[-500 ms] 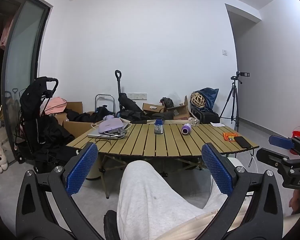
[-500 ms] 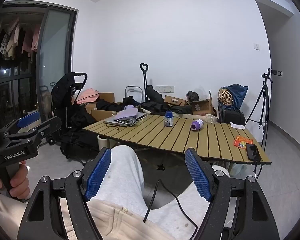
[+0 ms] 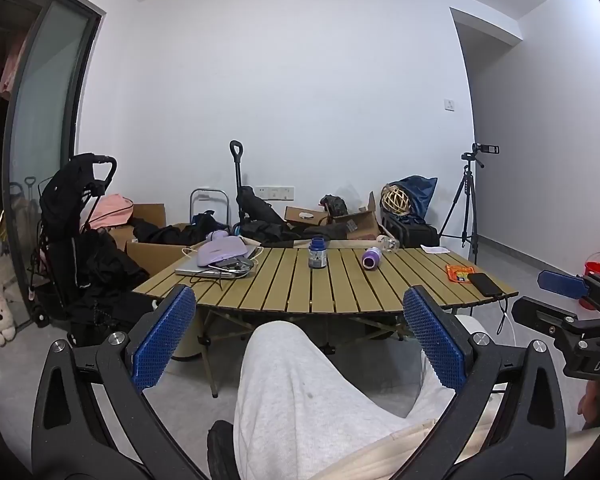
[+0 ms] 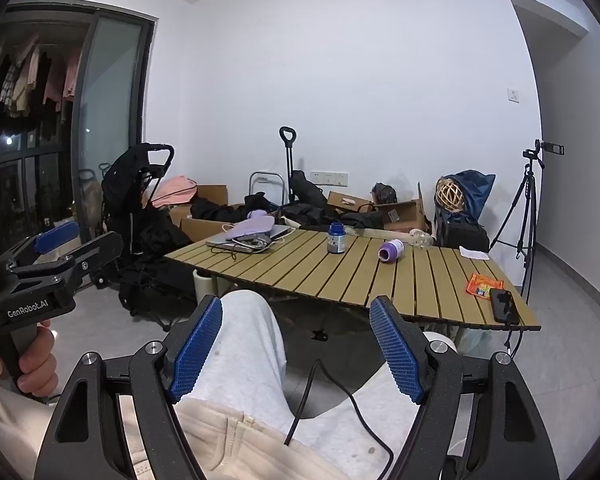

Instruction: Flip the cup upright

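Note:
A purple cup (image 3: 371, 258) (image 4: 391, 249) lies on its side toward the far right of the slatted wooden table (image 3: 340, 296) (image 4: 380, 280). To its left a blue-lidded jar (image 3: 317, 254) (image 4: 336, 239) stands upright. My left gripper (image 3: 298, 292) is open and holds nothing. It hovers over the person's grey-trousered knee (image 3: 296, 380), well short of the table. My right gripper (image 4: 297, 302) is open too, above the lap, with a black cable (image 4: 340, 388) under it. Each gripper shows at the edge of the other's view.
A laptop with a lilac pouch and cables (image 3: 220, 260) sits at the table's left. An orange packet (image 3: 460, 272) and a black phone (image 3: 485, 283) lie at its right edge. Behind are boxes, bags, a black stroller (image 3: 76, 232), a tripod (image 3: 468, 200) and a red bucket (image 3: 598, 272).

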### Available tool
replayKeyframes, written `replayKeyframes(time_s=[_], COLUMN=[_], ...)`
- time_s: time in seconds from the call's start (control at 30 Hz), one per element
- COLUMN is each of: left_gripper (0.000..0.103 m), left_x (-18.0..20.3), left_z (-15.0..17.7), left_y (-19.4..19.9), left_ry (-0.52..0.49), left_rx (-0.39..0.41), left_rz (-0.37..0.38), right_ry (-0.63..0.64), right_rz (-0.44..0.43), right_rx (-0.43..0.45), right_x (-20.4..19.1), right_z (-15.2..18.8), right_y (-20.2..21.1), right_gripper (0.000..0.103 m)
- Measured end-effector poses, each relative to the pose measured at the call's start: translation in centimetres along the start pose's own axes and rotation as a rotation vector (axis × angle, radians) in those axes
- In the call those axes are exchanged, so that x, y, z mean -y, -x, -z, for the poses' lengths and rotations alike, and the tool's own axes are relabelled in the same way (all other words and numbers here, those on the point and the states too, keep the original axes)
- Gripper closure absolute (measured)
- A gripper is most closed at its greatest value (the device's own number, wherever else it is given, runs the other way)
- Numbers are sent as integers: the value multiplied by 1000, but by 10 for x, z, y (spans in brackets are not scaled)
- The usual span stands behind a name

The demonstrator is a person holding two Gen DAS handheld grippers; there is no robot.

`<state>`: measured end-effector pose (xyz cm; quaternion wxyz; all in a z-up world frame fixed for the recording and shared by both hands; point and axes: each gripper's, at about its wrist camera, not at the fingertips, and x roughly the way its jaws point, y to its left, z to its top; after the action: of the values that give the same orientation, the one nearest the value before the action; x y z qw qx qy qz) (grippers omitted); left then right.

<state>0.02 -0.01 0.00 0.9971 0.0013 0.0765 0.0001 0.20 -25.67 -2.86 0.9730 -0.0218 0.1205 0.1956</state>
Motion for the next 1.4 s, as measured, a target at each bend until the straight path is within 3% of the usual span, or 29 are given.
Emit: replayKeyframes(time_s=[1.4], left_gripper=[0], left_x=[0], left_z=[0], left_y=[0], left_ry=[-3], left_rx=[4], left_rz=[-1], right_ry=[0], right_rz=[3], right_rx=[8], right_x=[2], right_z=[-4], right_y=[4], right_gripper=[22])
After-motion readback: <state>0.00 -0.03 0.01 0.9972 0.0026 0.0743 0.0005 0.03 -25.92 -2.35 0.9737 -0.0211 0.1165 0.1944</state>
